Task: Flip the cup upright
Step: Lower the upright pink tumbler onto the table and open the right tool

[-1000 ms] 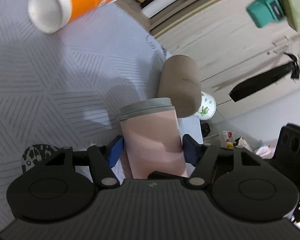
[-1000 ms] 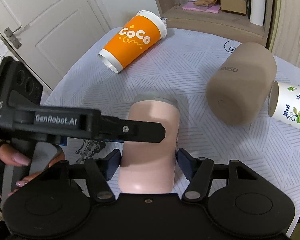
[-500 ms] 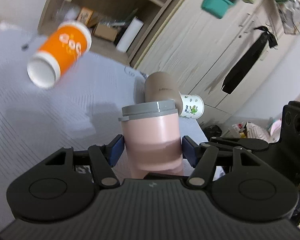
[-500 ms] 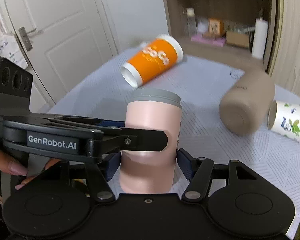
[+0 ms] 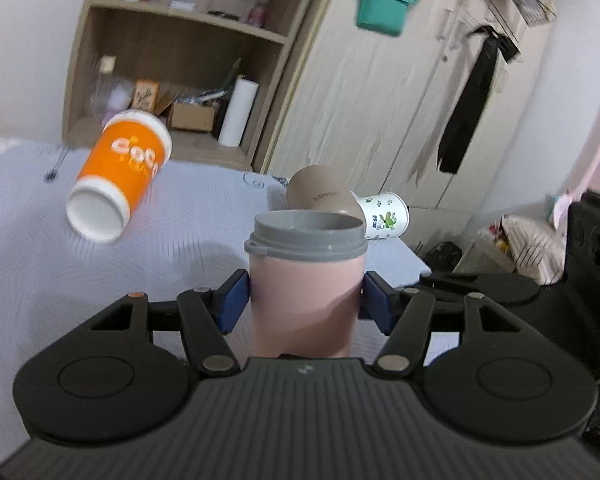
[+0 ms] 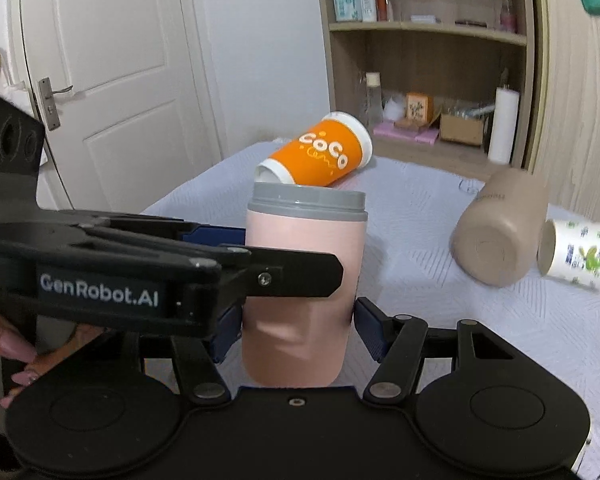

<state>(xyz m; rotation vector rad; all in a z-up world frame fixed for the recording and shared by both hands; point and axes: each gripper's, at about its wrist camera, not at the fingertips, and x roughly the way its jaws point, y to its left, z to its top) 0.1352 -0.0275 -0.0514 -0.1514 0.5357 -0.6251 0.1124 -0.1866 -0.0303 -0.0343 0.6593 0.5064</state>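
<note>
The pink cylindrical tumbler with its grey rim (image 5: 306, 280) stands long-axis vertical, clamped between both the left claw (image 5: 305, 304) and right claw (image 6: 296, 326).

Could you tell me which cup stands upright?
The pink cup with the grey rim; the orange cup, tan cup and floral paper cup lie sideways.

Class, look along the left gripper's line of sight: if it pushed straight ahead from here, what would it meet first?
The pink cup, already between the jaws of the left gripper and seemingly touching both pads. Beyond it, probably the tan mug lying on its side, though depth is unclear.
</note>
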